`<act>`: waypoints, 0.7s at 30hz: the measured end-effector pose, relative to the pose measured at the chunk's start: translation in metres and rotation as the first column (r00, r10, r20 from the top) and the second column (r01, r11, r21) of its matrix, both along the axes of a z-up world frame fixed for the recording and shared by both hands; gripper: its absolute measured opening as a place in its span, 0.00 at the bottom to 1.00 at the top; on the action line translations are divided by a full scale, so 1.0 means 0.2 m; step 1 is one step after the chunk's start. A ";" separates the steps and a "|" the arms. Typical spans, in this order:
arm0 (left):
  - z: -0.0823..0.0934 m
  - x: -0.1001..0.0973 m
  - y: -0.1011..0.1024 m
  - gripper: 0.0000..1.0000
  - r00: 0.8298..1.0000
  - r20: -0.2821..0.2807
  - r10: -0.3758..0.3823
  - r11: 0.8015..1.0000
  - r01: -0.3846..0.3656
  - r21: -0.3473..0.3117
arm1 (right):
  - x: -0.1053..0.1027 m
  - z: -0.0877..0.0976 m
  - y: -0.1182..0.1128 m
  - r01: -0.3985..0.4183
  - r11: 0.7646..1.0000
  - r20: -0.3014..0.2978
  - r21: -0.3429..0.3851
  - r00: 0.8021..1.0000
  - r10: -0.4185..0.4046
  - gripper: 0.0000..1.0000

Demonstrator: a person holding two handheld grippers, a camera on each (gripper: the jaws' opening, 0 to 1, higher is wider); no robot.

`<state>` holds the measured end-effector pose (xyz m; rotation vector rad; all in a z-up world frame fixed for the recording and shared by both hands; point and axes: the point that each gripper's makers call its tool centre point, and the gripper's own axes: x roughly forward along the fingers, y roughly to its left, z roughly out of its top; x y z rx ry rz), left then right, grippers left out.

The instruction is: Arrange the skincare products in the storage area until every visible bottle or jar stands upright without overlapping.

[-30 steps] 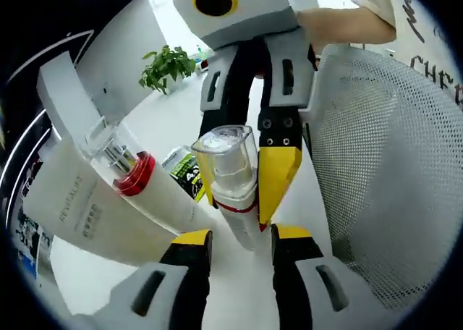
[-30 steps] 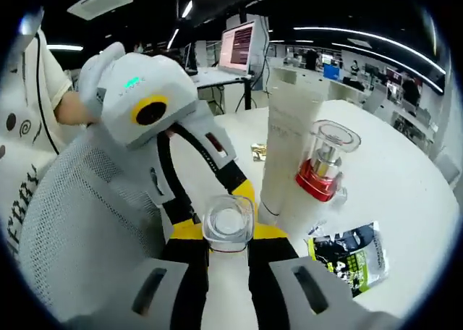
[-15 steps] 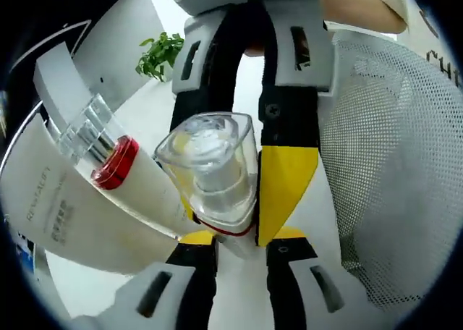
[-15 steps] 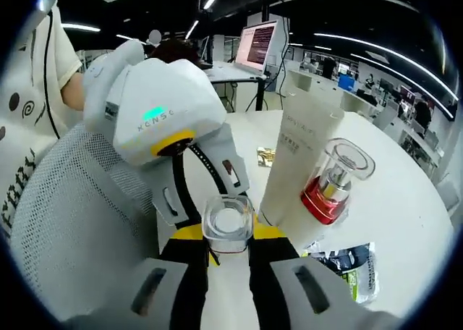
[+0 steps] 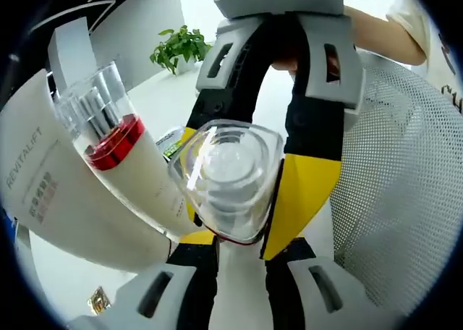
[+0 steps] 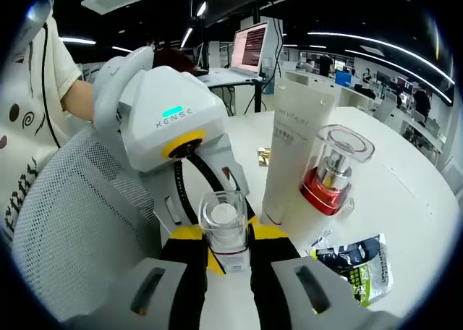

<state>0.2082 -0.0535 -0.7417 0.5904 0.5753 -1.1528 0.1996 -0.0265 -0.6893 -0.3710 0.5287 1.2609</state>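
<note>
Bottle clamped in both the left gripper and right gripper.

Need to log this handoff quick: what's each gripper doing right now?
Left gripper: shut on the clear-capped bottle.
Right gripper: shut on the same bottle.

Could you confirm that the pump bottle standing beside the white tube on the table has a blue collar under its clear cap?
Not quite: the pump bottle beside the white tube has a red collar under its clear cap, as the right gripper view shows.
</note>
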 end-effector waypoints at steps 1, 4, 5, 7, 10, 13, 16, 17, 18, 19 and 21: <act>0.00 0.00 0.00 0.26 1.000 -0.004 0.002 1.000 -0.002 0.001 | 0.00 0.00 0.00 -0.004 1.000 -0.002 0.005 1.000 0.004 0.21; -0.01 0.00 0.00 0.26 1.000 0.002 -0.007 1.000 0.007 0.004 | 0.00 -0.01 -0.01 -0.001 1.000 -0.012 0.006 1.000 0.001 0.21; -0.01 0.00 0.00 0.26 1.000 0.002 -0.007 1.000 0.007 0.003 | 0.00 -0.02 -0.01 -0.002 1.000 -0.014 0.003 1.000 0.002 0.21; -0.01 0.00 -0.01 0.27 1.000 -0.001 -0.009 1.000 0.009 -0.002 | 0.00 -0.02 -0.01 -0.001 1.000 -0.015 0.000 1.000 0.001 0.21; -0.01 0.01 0.00 0.29 1.000 0.003 -0.006 1.000 0.006 0.008 | 0.00 -0.02 -0.01 0.004 1.000 -0.019 0.004 1.000 -0.004 0.22; -0.02 0.01 0.01 0.31 1.000 0.001 -0.003 1.000 0.003 0.021 | -0.01 -0.02 0.00 0.001 1.000 -0.023 0.005 1.000 -0.001 0.25; -0.02 0.00 0.03 0.31 1.000 0.005 -0.007 1.000 0.007 0.030 | -0.01 -0.03 -0.01 -0.005 1.000 -0.011 -0.019 1.000 0.005 0.27; -0.02 0.00 0.04 0.32 1.000 0.005 -0.009 0.999 0.009 0.038 | -0.02 -0.03 -0.02 -0.005 1.000 -0.012 -0.021 1.000 0.004 0.27; -0.02 0.00 0.04 0.33 1.000 0.008 -0.011 0.999 0.011 0.043 | -0.02 -0.03 -0.02 -0.004 1.000 -0.012 -0.023 1.000 0.004 0.28; -0.02 0.00 0.05 0.34 1.000 0.013 -0.013 0.999 0.012 0.049 | -0.02 -0.03 -0.03 0.000 1.000 -0.013 -0.029 1.000 -0.001 0.29; -0.02 0.00 0.07 0.33 1.000 0.005 -0.006 0.999 0.005 0.054 | -0.03 -0.04 -0.05 0.006 0.999 -0.013 -0.053 1.000 -0.007 0.30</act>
